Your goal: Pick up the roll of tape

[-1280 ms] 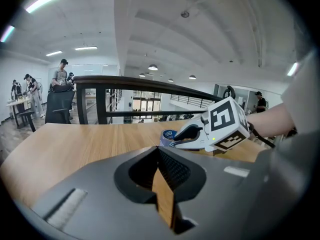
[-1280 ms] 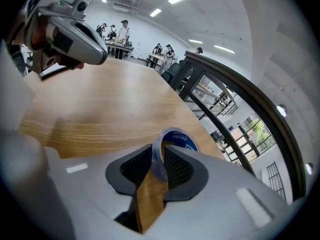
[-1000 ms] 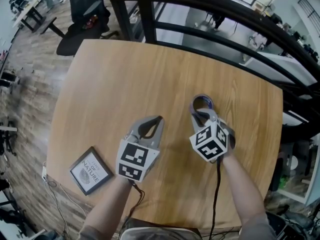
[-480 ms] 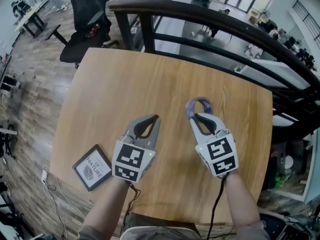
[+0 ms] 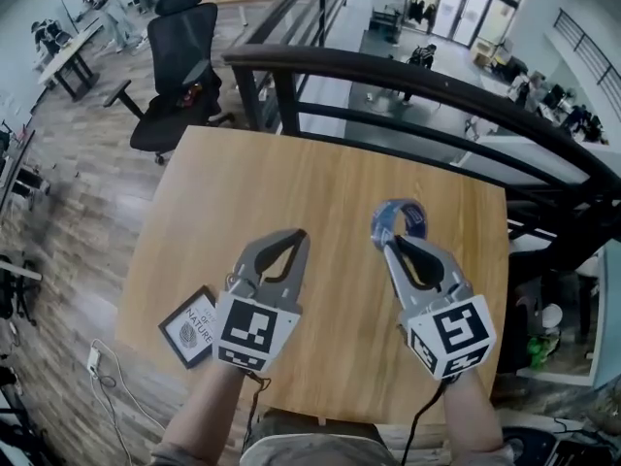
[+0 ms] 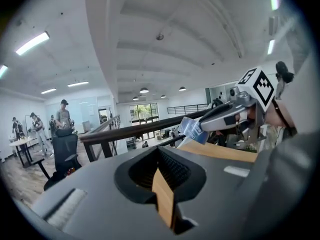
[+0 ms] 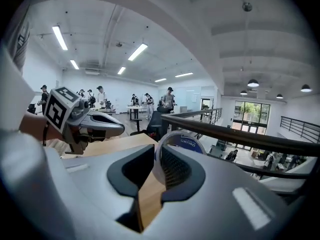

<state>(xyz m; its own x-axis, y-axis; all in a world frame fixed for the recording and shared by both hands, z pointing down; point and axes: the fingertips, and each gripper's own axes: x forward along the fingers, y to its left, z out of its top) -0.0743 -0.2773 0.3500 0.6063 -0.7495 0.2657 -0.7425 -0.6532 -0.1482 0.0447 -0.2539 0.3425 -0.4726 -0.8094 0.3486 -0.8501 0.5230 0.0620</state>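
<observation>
Right tongs (image 5: 393,244) pinch the roll of tape (image 7: 186,143), lower part hidden; left tongs (image 5: 298,234) closed, empty

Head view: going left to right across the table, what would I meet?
Small framed card → left tool → right tool, clamped on the roll of tape.

We see only part of the tape (image 5: 412,210) (the right gripper (image 5: 389,243) covers its near rim); its print is too small to read.
</observation>
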